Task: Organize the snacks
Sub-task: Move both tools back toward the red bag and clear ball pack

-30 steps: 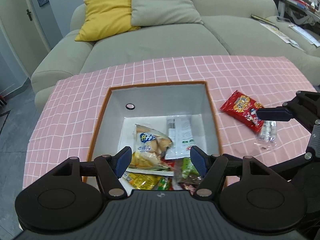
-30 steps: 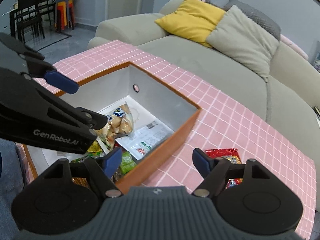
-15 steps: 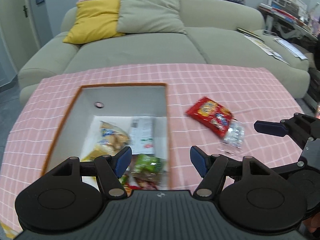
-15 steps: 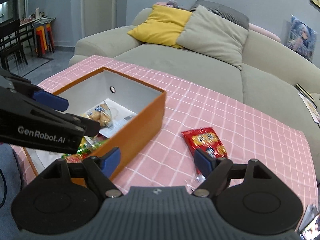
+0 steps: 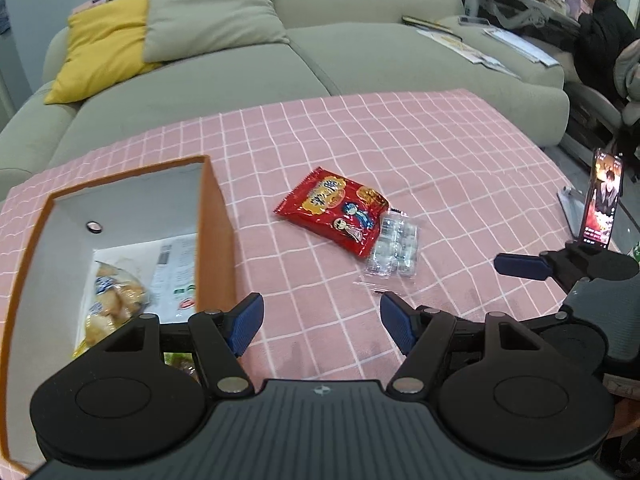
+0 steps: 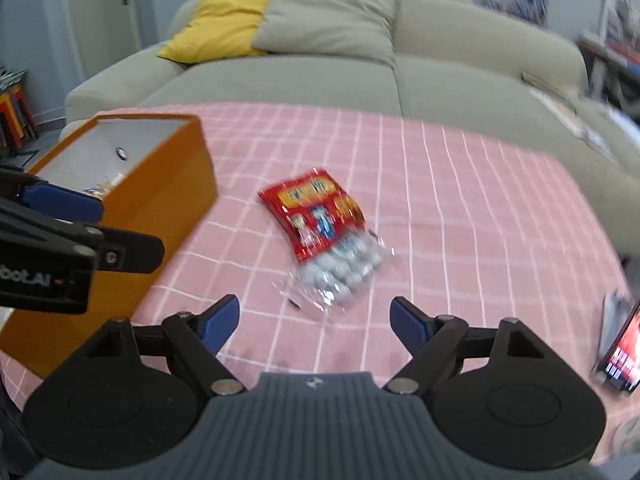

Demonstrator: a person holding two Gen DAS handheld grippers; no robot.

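Note:
A red snack bag [image 5: 333,211] [image 6: 314,210] lies on the pink checked tablecloth [image 5: 420,168], its near end over a clear pack of small white sweets [image 5: 394,250] [image 6: 340,270]. To their left stands an orange box [image 5: 216,236] [image 6: 160,200] with a grey inside that holds several snack packets [image 5: 116,296]. My left gripper [image 5: 321,322] hovers open over bare cloth beside the box's right wall. My right gripper [image 6: 315,320] is short of the clear pack, its jaws opening with nothing between them. One of its fingertips [image 5: 520,266] shows at the right of the left wrist view.
A grey-green sofa [image 5: 320,52] with a yellow cushion [image 5: 100,48] and a grey cushion [image 5: 212,8] runs behind the table. A lit phone on a stand [image 5: 604,200] [image 6: 624,352] sits at the table's right edge. A person [image 5: 604,28] sits at a desk far right.
Both grippers swung right, from over the box to the open cloth. The red bag and clear pack now sit ahead of both. The right jaws widened.

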